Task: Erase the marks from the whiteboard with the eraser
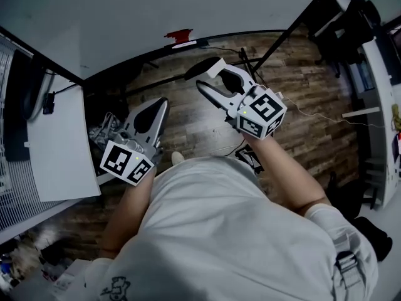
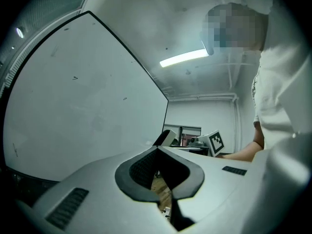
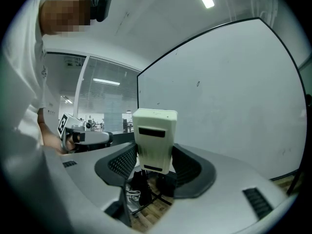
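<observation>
In front of the whiteboard [image 1: 156, 8], toward the right, the right gripper [image 1: 212, 79] has its jaws clamped on the eraser [image 3: 154, 135], near the board's lower edge. To the left, the left gripper [image 1: 150, 115] has its jaws together, holding nothing.

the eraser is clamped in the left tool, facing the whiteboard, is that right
Not the left: the eraser is clamped in the right tool, facing the whiteboard, as the right gripper view shows. The left tool is shut on nothing.
</observation>
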The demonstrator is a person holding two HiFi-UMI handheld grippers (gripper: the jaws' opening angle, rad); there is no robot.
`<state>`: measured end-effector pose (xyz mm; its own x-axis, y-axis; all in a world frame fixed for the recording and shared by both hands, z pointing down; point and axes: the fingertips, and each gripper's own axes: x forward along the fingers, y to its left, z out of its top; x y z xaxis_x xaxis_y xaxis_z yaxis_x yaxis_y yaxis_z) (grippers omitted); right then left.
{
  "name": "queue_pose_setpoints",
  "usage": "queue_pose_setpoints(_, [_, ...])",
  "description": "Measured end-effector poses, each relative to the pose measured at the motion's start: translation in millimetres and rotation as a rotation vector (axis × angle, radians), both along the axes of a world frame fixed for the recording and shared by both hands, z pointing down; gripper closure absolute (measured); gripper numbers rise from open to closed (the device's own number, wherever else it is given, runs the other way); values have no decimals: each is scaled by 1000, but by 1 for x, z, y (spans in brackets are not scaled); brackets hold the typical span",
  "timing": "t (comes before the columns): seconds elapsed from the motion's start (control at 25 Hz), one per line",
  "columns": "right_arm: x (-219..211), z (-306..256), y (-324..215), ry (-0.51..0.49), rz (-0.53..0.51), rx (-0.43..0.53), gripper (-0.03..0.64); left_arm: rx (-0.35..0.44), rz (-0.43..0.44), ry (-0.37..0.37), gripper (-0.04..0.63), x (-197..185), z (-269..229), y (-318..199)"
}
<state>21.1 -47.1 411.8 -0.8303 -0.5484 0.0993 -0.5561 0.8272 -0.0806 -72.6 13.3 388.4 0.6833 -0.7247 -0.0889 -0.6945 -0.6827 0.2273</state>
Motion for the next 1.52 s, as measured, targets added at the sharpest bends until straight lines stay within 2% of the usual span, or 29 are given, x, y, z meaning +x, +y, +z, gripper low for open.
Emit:
queue_pose_setpoints(0.16, [20,0,11,3,-38,-12,386,-3,-42,31,589,24,-7,4])
queue_pose_setpoints(0.32, [48,0,29,-9,-52,-17,385,-31,-80,109,589,49,-6,21])
queue_pose_setpoints(0.56, [93,12,66,-16,-39,-48,387,-56,-108,96,589,88,2,49])
queue_pose_setpoints(0.76, [117,21,93,-21,-34,-70,387,-69,-124,38,589,110,14,66])
queue_pose_setpoints(1.08, [131,17,117,-21,-42,-54,387,-77,-105,11,589,140,21,82])
queue_pose_setpoints(1.52, [137,22,133,-43,-19,-72,387,-75,-94,-4,589,149,25,96])
